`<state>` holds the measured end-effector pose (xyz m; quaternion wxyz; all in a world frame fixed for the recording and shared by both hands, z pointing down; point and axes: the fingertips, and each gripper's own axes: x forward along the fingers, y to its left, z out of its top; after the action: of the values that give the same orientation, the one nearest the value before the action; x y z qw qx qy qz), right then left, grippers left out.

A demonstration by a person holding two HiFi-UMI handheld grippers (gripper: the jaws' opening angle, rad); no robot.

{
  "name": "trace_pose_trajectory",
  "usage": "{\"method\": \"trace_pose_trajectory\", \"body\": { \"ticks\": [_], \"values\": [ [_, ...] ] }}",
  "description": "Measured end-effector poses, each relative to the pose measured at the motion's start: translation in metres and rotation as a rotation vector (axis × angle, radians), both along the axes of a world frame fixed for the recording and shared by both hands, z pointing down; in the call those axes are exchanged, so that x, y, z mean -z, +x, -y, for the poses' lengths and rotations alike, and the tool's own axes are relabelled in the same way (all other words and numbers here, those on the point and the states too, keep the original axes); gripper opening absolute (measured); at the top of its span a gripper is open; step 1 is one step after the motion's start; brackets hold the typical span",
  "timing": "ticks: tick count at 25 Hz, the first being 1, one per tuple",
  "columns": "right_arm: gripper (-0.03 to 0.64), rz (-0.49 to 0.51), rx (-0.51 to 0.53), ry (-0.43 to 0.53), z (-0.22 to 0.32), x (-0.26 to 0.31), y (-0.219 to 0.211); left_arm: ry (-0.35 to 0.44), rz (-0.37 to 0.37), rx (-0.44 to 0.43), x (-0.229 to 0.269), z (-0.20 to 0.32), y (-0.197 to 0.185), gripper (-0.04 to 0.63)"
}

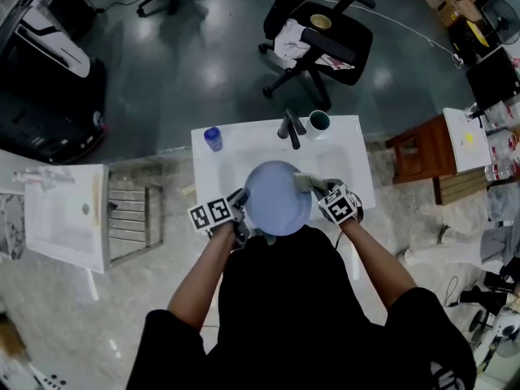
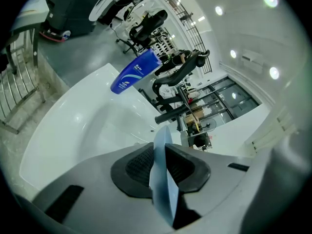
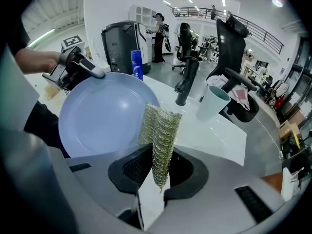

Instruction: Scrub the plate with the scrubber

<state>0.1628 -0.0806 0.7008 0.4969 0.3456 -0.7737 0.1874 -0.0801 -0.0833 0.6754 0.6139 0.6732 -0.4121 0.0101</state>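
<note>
Head view: I'm seeing the left hand-held gripper (image 1: 238,205) clamping the left rim of the pale blue plate (image 1: 276,197), which is over the white sink (image 1: 219,159). The right hand-held gripper (image 1: 318,187) is holding the scrubber (image 1: 305,183) at the plate's upper right. The jaws are reading too small here, and the operator's torso is cutting off the plate's near edge.

Left gripper view: the jaws are sitting narrowly apart, pads biting the plate's rim. The plate is showing only edge-on, as a thin sliver. A blue bottle (image 2: 134,72) and the faucet (image 2: 178,108) are standing beyond.

Right gripper view: the jaws are pinching the folded mesh scrubber, its tip at the plate's right edge; I'm not able to confirm contact. Only this view is showing the plate's full face, plus a cup (image 3: 212,101) beside the faucet.
</note>
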Motion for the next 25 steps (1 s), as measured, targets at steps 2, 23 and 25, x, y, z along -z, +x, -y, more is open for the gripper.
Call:
{"method": "trace_pose_trajectory", "body": {
  "ticks": [2, 23, 25],
  "values": [
    [0.066, 0.004, 0.004, -0.008, -0.003, -0.001, 0.001, 0.003, -0.001, 0.006, 0.0, 0.002, 0.0, 0.063],
    [0.066, 0.108, -0.002, -0.121, -0.046, -0.002, -0.012, -0.007, -0.013, 0.085, -0.002, 0.012, -0.013, 0.066],
    [0.066, 0.123, -0.009, -0.133, -0.049, -0.002, -0.013, -0.006, -0.015, 0.092, -0.001, 0.013, -0.013, 0.066]
  ]
}}
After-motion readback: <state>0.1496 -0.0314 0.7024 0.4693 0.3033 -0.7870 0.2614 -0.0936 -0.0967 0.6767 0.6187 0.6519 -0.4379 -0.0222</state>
